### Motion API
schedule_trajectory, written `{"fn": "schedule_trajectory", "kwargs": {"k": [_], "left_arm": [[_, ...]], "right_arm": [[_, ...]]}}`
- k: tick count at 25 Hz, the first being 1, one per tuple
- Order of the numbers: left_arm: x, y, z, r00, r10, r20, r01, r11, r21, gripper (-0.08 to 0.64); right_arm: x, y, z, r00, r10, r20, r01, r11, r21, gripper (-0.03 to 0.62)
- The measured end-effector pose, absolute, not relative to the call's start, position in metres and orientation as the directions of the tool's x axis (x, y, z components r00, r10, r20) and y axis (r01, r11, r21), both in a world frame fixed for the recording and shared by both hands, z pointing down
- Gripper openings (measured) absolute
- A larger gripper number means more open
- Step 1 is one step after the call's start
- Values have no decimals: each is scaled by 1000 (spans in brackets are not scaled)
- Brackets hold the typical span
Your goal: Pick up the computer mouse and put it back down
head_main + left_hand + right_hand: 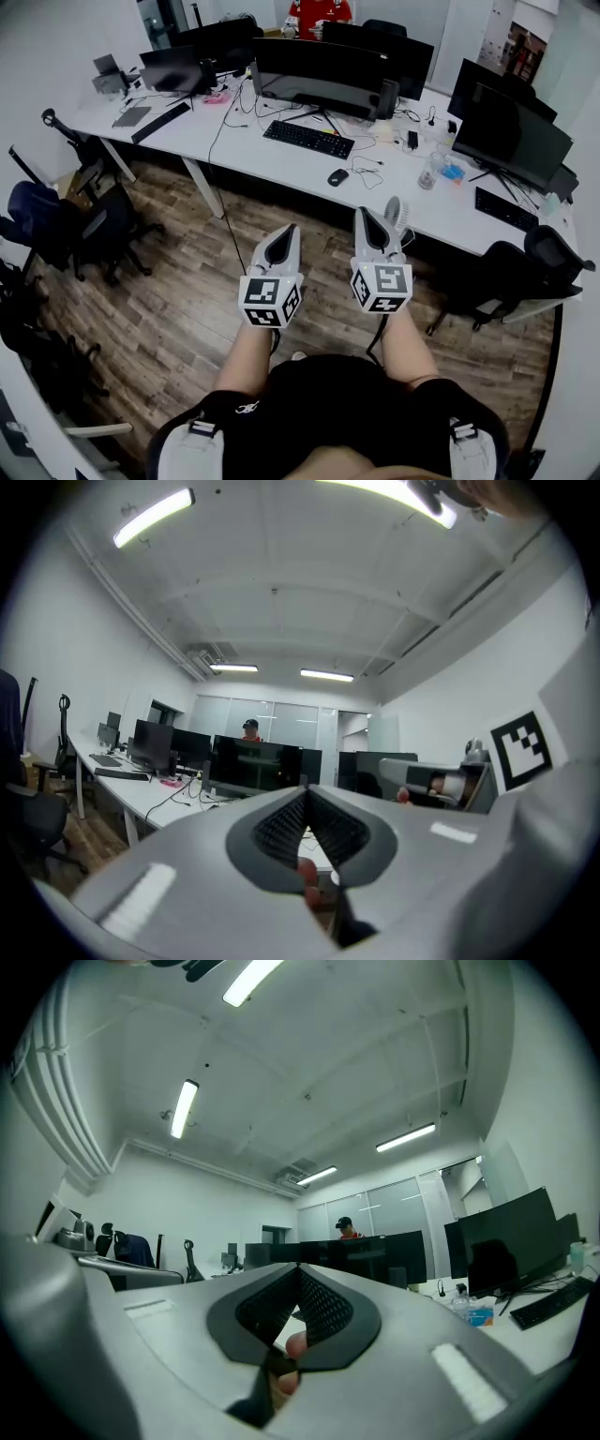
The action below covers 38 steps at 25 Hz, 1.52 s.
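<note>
Left gripper (305, 791): jaws closed tip to tip, nothing between them. Beyond the tips, a white desk (141, 797) runs from the left into the far room. It carries a row of dark monitors (253, 766) and a keyboard (120, 773) at far left. Person (250, 729) in a cap behind the monitors. Dark chair (26, 810) near left, on wood floor (89, 841). Right gripper (398, 776) alongside at right, its marker cube (520, 747) nearer. Strip lights (155, 516) on ceiling.

White desks (246, 142), dark office chairs (101, 223), wooden floor (173, 314).
</note>
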State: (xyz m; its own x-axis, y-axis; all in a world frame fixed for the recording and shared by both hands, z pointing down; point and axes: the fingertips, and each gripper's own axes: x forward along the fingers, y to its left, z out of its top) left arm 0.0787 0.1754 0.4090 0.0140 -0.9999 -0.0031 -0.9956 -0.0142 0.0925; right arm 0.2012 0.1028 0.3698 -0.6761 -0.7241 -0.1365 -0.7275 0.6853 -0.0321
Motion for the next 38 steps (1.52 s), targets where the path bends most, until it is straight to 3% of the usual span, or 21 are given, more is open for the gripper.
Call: {"fn": "schedule_trajectory", "kwargs": {"k": [20, 38], "left_arm": [[6, 153, 425, 66, -998, -22, -991, -68, 116, 49], [-63, -25, 426, 51, -999, 7, -995, -50, 83, 49]], "right_arm": [[139, 82, 389, -604, -786, -129, -791, 612, -25, -3], [81, -105, 395, -574, -809, -128, -809, 584, -63, -3]]}}
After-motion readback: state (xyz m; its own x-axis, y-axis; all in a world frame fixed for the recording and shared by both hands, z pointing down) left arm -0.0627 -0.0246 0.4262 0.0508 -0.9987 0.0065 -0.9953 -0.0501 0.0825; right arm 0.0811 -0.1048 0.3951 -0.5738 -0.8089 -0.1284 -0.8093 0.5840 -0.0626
